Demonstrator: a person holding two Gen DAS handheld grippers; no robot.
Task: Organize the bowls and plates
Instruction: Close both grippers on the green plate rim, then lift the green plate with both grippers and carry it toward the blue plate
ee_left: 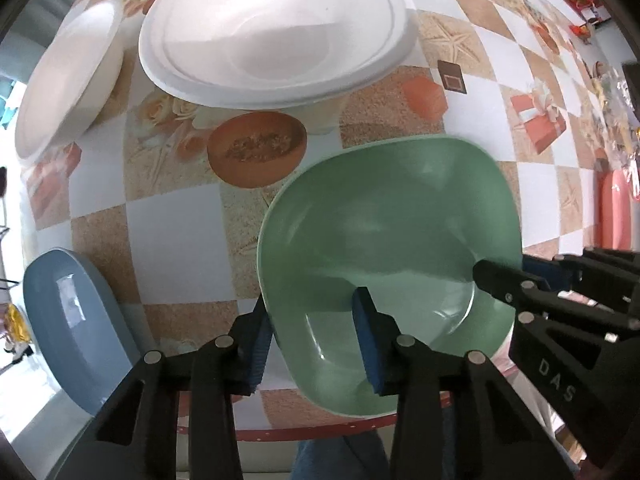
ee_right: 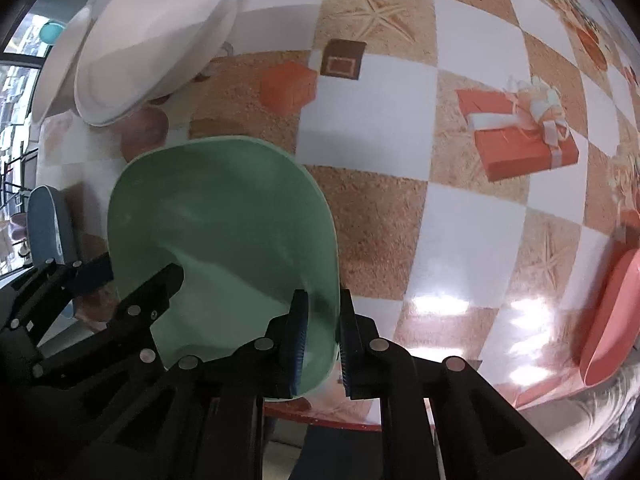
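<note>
A green squarish bowl [ee_left: 384, 232] sits near the table's front edge; it also shows in the right wrist view [ee_right: 224, 220]. My left gripper [ee_left: 312, 340] straddles its left rim with a wide gap, one finger inside and one outside. My right gripper [ee_right: 322, 344] is closed on its right rim; its finger [ee_left: 504, 276] shows at the right of the left wrist view. A large white bowl [ee_left: 276, 32] and a second white bowl [ee_left: 68, 80] stand further back. A blue plate [ee_left: 76, 328] lies at the front left.
A pink plate [ee_right: 612, 316] lies at the right near the table edge. The patterned tablecloth [ee_right: 440, 160] covers the table, and its red edge [ee_left: 312, 432] runs just below the grippers.
</note>
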